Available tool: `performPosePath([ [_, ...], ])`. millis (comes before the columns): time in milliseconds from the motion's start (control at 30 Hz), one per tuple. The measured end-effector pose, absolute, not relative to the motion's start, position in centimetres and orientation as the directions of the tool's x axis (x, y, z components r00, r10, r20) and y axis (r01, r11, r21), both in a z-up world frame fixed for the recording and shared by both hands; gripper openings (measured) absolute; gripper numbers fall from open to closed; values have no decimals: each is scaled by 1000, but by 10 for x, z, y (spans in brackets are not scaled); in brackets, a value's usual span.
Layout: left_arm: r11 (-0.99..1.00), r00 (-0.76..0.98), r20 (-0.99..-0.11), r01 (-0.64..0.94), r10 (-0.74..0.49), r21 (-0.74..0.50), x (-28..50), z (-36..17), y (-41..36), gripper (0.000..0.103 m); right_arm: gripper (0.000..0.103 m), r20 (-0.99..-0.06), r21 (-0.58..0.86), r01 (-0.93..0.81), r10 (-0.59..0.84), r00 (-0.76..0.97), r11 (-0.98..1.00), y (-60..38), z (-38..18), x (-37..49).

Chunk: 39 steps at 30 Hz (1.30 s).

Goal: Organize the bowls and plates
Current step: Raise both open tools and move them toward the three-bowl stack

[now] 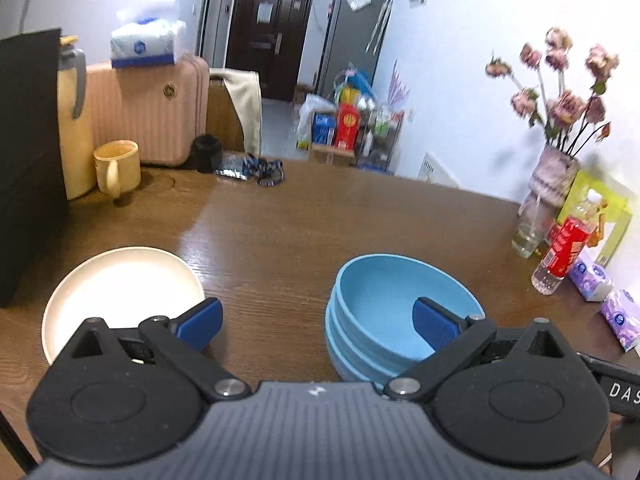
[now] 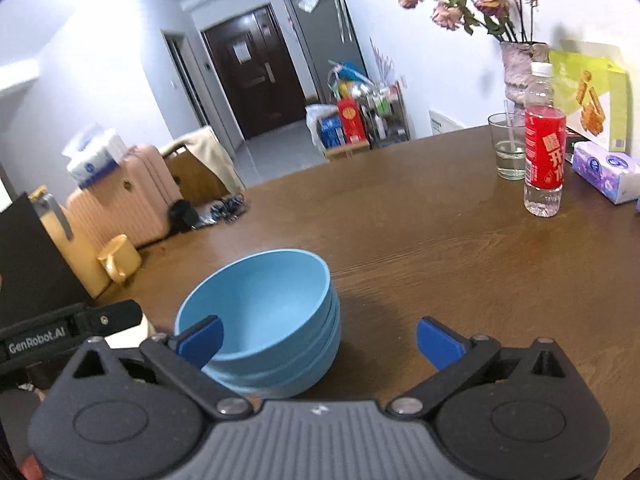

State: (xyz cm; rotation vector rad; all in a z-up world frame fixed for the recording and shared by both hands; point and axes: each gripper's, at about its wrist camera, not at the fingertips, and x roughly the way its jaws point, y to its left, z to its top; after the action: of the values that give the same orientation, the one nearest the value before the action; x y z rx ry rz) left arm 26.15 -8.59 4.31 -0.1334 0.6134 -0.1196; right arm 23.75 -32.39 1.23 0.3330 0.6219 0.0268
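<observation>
Bowls: nested stack of pale blue plastic bowls [image 2: 276, 320], grouped to save room on the brown wooden table [image 1: 320, 216].
Plate: round cream plate [image 1: 120, 292], apart, sorted by kind.
Left gripper [image 1: 318, 322]: spread wide, empty.
Right gripper [image 2: 320, 340]: spread wide, empty.

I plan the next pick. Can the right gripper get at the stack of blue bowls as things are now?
Probably yes. The right gripper is open and empty, the stack of blue bowls sits just ahead, slightly to its left, and nothing lies between them on the table.

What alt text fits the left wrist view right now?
The left gripper hangs open and empty over a brown table, white plate at its left finger, stacked blue bowls at its right. Behind: yellow mug, vase, bottle.
</observation>
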Motion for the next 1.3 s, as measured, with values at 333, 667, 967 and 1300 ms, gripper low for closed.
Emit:
performPosePath([
  [333, 987, 872, -469, 80, -138, -142, 203, 16, -60, 103, 103, -473, 229, -11, 121, 873, 973, -306, -7, 182],
  [667, 993, 883, -456, 87, -115, -82, 161, -1, -39, 103, 103, -395, 229, -27, 118, 911, 973, -293, -14, 149],
  [967, 988, 880, -450, 125, -151, -87, 156, -1, -25, 103, 103, -407, 276, -24, 139, 903, 961, -294, -11, 156],
  [1300, 977, 877, -430, 185, -212, -105, 167, 1, -28, 103, 103, -388, 345, -98, 237, 891, 933, -299, -11, 182],
])
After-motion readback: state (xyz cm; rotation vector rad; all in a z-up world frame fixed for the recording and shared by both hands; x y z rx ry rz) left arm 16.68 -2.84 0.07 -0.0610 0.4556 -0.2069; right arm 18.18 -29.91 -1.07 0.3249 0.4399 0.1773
